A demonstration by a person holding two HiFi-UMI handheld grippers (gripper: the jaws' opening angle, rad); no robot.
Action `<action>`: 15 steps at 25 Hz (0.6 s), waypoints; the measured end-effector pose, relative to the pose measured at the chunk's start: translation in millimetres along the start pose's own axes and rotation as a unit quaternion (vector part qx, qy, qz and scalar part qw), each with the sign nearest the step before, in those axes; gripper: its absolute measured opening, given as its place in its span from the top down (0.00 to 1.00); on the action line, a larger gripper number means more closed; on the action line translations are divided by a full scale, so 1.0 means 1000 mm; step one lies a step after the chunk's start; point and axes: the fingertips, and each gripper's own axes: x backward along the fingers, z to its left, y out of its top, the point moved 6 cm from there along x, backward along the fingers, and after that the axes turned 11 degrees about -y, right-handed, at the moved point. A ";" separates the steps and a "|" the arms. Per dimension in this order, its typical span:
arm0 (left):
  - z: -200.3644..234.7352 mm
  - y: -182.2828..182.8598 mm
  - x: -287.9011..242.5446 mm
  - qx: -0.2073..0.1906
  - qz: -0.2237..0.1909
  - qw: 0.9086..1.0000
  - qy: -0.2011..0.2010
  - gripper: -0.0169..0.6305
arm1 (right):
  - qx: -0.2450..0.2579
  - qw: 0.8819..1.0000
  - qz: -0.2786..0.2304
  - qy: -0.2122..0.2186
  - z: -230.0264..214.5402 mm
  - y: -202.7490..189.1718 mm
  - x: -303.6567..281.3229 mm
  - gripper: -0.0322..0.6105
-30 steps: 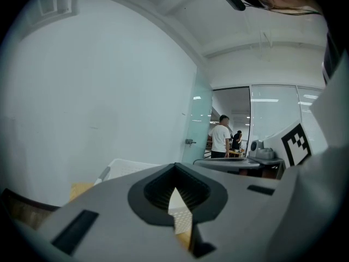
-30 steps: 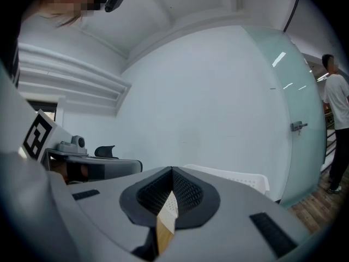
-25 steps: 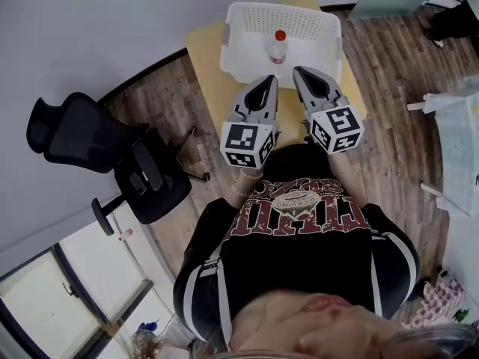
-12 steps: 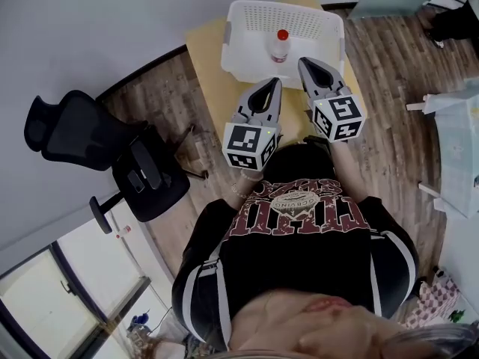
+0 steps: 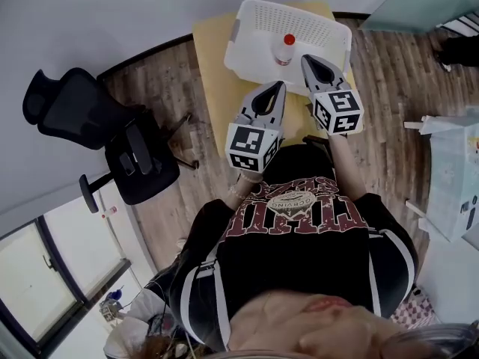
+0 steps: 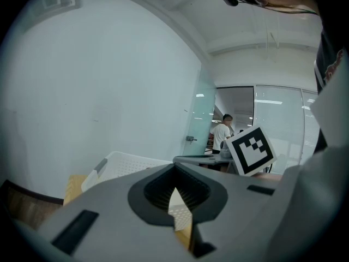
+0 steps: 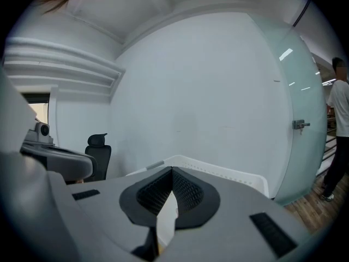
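Left gripper (image 5: 280, 85) and right gripper (image 5: 305, 59) both pinched closed, empty; I'd spread the right before nearing that red-capped bottle (image 5: 284, 49).

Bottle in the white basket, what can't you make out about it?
- Bottle label and fill level: too small in the head view.
- Whole bottle, left gripper view: hidden behind the left claw; only the basket rim shows.
- Right gripper view: likewise, behind the right claw.

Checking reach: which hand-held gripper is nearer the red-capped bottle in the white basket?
Right. The right hand-held gripper ends just beside the bottle, over the basket; the left hand-held gripper stops short, over the table.
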 end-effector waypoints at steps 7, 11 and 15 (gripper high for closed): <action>0.003 0.003 0.000 0.004 -0.003 1.000 0.020 0.90 | 0.011 1.000 0.013 0.014 -0.001 -0.001 -0.016 0.92; 0.005 0.002 -0.001 0.007 -0.005 1.000 0.027 0.90 | 0.026 0.999 0.029 0.016 -0.003 -0.005 -0.026 0.92; 0.006 0.001 -0.001 0.011 -0.008 0.999 0.035 0.90 | 0.037 0.998 0.043 0.020 -0.005 -0.009 -0.035 0.92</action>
